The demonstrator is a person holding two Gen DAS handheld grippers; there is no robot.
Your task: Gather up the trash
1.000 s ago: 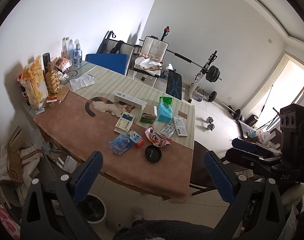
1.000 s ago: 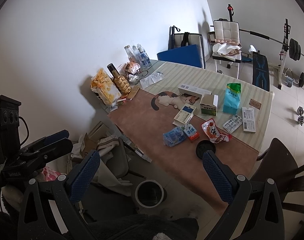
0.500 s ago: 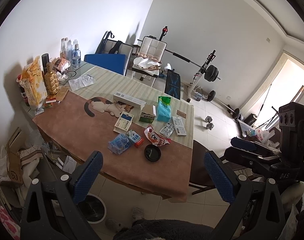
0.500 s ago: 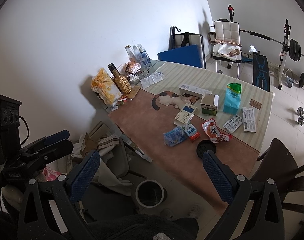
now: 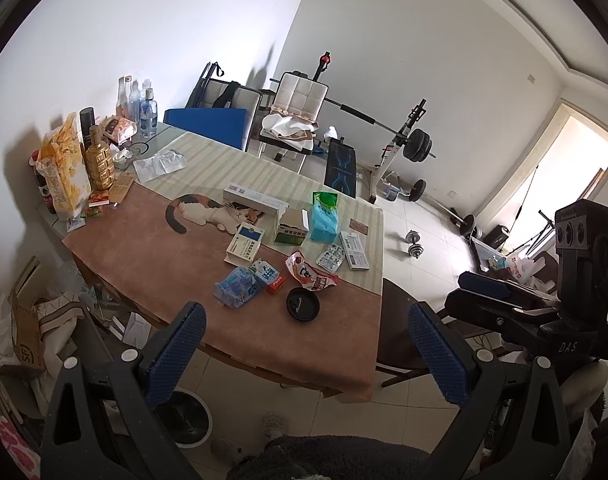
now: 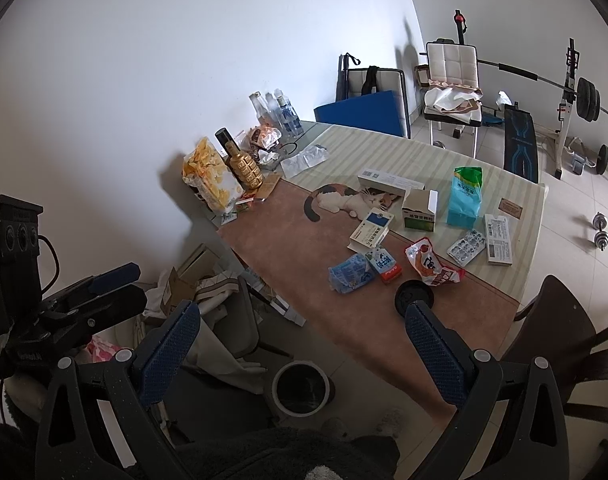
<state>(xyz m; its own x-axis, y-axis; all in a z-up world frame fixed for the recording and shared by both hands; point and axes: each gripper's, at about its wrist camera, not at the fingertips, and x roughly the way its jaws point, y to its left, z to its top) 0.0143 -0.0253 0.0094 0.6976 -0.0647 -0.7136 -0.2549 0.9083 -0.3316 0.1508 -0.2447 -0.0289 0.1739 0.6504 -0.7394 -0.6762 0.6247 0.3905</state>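
White walls and a weight bench (image 5: 399, 148) framed a room where the worktop (image 5: 152, 236) stood well ahead of both tools. At its left end, chips (image 5: 64, 168), a gold bottle (image 5: 100, 158) and clear bottles (image 5: 138, 104) stood against the wall, probably kept goods rather than trash. Toward the middle lay a blue wrapper (image 5: 236, 286), a small carton (image 5: 268, 274), a red wrapper (image 5: 308, 274) and a black lid (image 5: 302, 305), loose near the front edge and likely the trash to gather. Farther right sat medicine boxes (image 5: 353, 250) and a teal bag (image 5: 323, 216). Below, on the floor, the bin (image 6: 301, 388) waited by the worktop's corner, handy for drops. The left hand-held gripper (image 5: 304, 356) hung wide open and empty, as did the right hand-held gripper (image 6: 304, 354), both held high as if surveying before a reach.
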